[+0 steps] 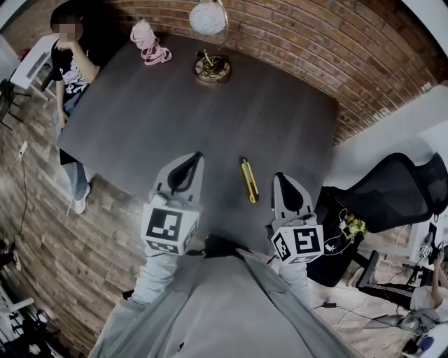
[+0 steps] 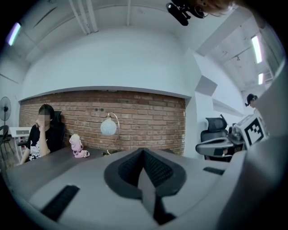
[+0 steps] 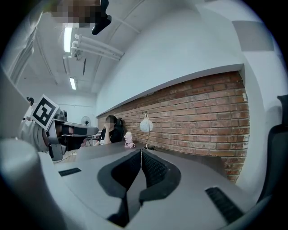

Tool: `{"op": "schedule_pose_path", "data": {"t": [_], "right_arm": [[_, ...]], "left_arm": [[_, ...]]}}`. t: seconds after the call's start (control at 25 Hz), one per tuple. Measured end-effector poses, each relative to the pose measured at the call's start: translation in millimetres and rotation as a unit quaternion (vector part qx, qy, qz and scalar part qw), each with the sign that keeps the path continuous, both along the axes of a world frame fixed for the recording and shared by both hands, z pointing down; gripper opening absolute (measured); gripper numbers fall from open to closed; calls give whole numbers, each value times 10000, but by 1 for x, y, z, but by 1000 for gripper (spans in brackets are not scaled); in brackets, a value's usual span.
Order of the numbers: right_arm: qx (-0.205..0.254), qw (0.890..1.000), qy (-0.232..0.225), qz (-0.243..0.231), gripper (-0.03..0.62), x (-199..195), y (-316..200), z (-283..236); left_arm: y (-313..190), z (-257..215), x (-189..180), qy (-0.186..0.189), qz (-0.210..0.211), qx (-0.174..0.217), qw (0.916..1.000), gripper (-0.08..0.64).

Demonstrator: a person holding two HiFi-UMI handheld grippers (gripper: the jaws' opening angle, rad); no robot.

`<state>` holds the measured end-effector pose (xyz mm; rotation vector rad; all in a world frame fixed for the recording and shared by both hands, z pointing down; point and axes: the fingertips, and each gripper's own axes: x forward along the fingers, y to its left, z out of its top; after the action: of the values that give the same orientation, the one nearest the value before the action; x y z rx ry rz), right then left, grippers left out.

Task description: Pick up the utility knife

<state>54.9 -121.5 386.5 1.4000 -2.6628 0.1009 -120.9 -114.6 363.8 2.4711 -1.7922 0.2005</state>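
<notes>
The whole top of the large dark grey counter [image 1: 210,119] is shown only in the head view. The wood-plank floor [image 1: 42,238] around it, the left claw [image 1: 196,158], the right claw [image 1: 281,177] and the slim yellow and black utility knife [image 1: 249,180] are also seen there from above. The knife is caught by neither gripper view. Those two views give the room above counter height instead. A white upper wall and ceiling [image 2: 112,58] are seen over the red brick wall [image 2: 148,117], and long ceiling light strips [image 3: 68,38] are visible.

A black mesh office chair [image 1: 402,189] is placed off the counter's right corner. A person in a black printed shirt [image 1: 70,70] is seated at the far left corner. A white globe lamp on a round brass base [image 1: 208,19] is set at the counter's far edge, beside the brick wall. A small pink item [image 1: 150,45], of a kind that cannot be made out, lies to its left.

Both claws are held roughly level over the counter's near edge. The knife lies flat on the counter between them, apart from both and nearer the right one. In the left gripper view the left claw is seen clenched, its ribbed black pads [image 2: 155,168] pressed together with nothing between. The right claw is likewise clenched and empty in the right gripper view.
</notes>
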Motion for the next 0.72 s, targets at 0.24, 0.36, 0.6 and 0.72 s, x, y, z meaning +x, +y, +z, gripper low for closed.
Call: {"op": "schedule_pose_path", "data": {"t": [0.24,0.36,0.6,0.72], "right_arm": [[-62,9996,-41,267,21,19,-25,1],[-89,9992,-62,378,21,29,-32,1],[-75,9979,-85,630,21,42,-45,-3],[-92,9968,-72,786,21,44,-50,-4]], "left_arm": [[-40,-4,20,-56,280,-10,9996,20],[-53,-6,31,-80,405,-17,9991,20],[-75,-8,48,-138,712,-47,9974,19],[-86,-8,53,-147,899,-66,9958,19]]}}
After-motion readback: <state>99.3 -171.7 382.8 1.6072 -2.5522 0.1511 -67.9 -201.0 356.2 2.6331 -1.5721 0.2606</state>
